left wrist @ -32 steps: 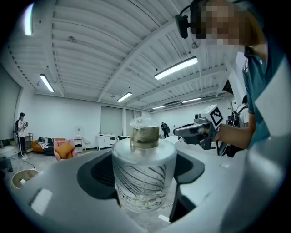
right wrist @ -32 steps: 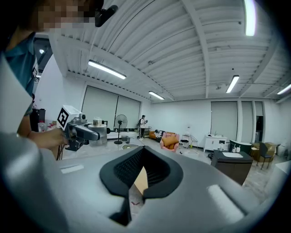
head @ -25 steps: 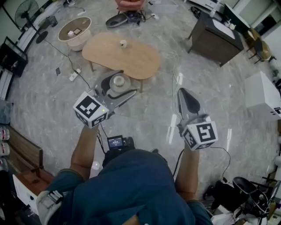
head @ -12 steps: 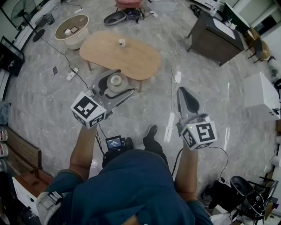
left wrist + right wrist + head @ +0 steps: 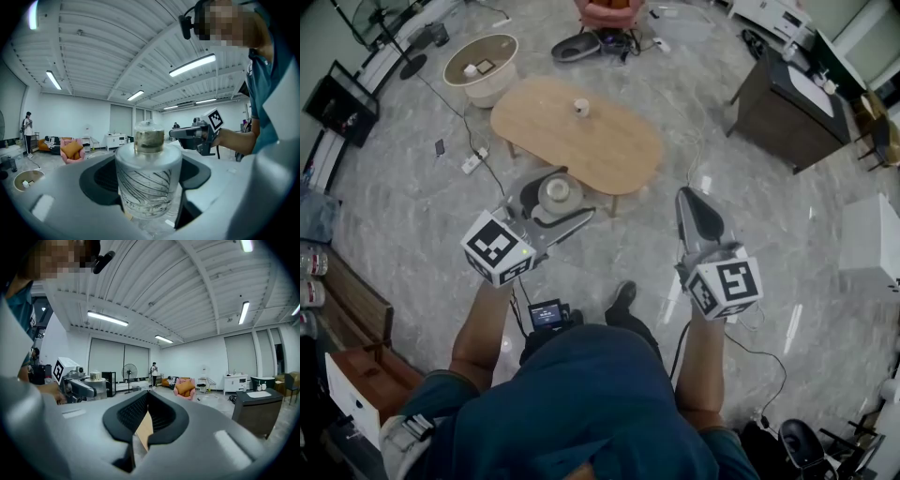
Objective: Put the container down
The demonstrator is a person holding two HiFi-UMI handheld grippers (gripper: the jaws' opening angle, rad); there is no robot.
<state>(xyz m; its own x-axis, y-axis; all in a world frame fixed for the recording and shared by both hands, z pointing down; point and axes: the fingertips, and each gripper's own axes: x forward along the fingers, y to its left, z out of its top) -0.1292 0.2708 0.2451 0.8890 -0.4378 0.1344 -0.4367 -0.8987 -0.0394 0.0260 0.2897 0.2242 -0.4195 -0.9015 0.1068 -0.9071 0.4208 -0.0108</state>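
The container (image 5: 558, 192) is a clear glass jar with a lid and a round knob. My left gripper (image 5: 551, 204) is shut on it, holding it upright in the air short of the wooden table (image 5: 619, 150). In the left gripper view the jar (image 5: 147, 183) fills the space between the two dark pads, which press on its sides. My right gripper (image 5: 698, 214) is shut and holds nothing, level with the left one above the floor. In the right gripper view its pads (image 5: 133, 416) meet at the tips, and the jar (image 5: 95, 377) shows at the left.
The oval wooden table carries a small white cup (image 5: 580, 107). A round low white table (image 5: 483, 66) stands at the back left and a dark cabinet (image 5: 787, 103) at the back right. A power strip (image 5: 472, 161) and cables lie on the marble floor. A pink armchair (image 5: 605, 11) is behind.
The person has stepped forward, a foot now showing below. The table has come lower and to the right in the view. Both grippers keep their pose and the jar stays gripped.
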